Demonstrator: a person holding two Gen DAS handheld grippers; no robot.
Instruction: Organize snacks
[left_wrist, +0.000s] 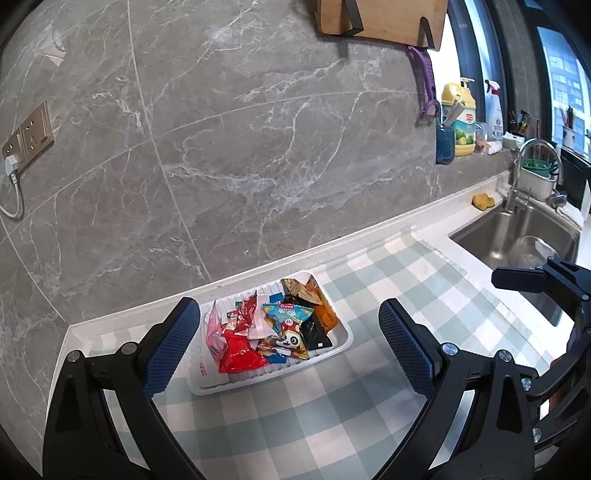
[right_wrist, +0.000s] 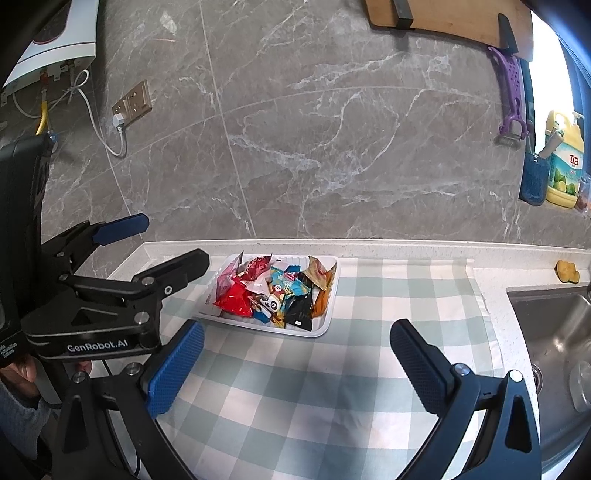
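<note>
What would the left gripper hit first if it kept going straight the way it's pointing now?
Probably the white tray of snack packets on the checked cloth. The open left gripper aims at it, though depth is hard to judge.

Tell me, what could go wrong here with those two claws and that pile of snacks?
The snack packets lie heaped and overlapping in the white tray, so an open claw could pinch two at once or tip one out. The tray sits on a checked cloth; a nudge might slide or rumple it. The left claw and right claw hover close together and could bump.
</note>
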